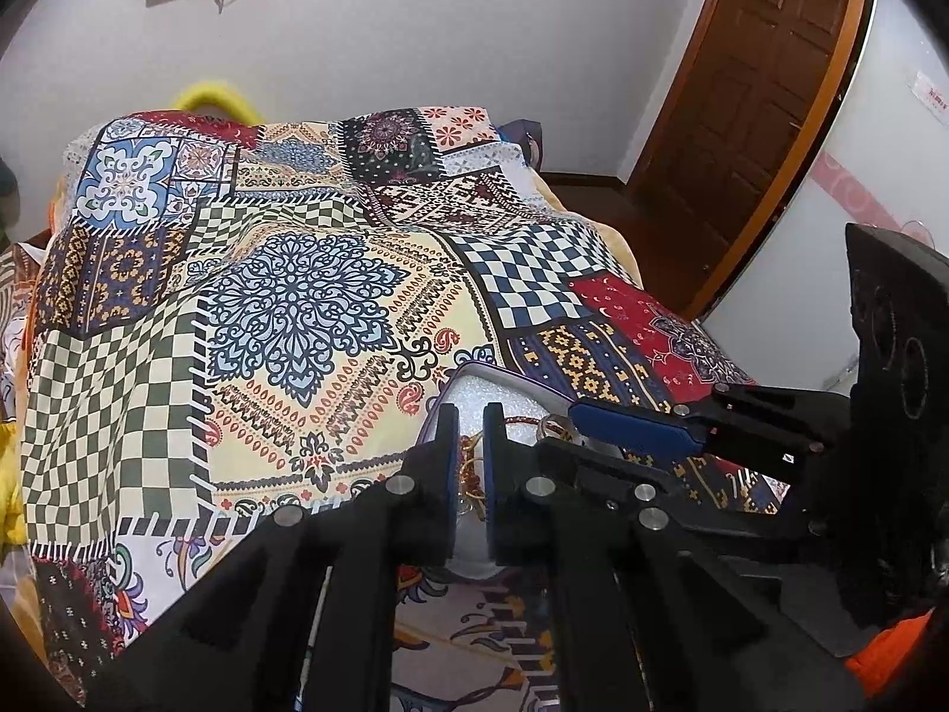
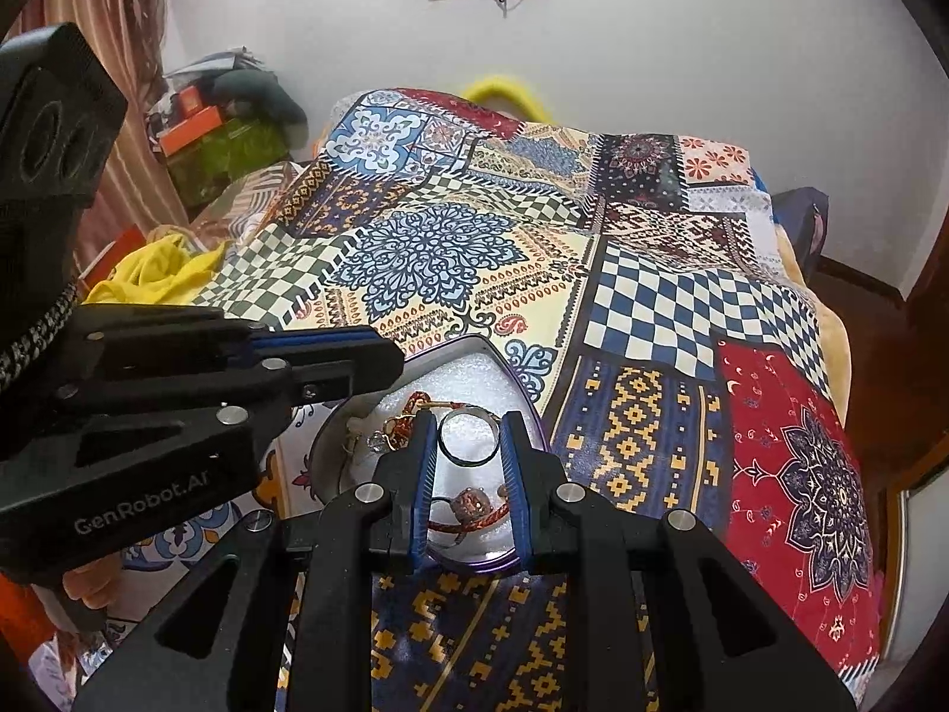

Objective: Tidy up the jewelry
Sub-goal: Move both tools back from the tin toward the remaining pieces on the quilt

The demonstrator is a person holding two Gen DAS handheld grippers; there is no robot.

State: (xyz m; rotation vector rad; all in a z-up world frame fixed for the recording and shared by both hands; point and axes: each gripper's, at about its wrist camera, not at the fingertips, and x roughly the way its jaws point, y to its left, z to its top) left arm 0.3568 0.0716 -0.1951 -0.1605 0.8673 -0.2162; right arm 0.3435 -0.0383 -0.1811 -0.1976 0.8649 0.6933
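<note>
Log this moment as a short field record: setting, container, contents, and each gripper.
setting: patchwork bedspread on a bed
container: purple-rimmed tin with white foam lining, resting on the bedspread
contents: silver bangle, red braided bracelet, small gold pieces in a tangle
left gripper: over the tin, jaws narrowly apart around gold pieces; grasp not clear
right gripper: over the tin, jaws either side of the silver bangle, contact uncertain
</note>
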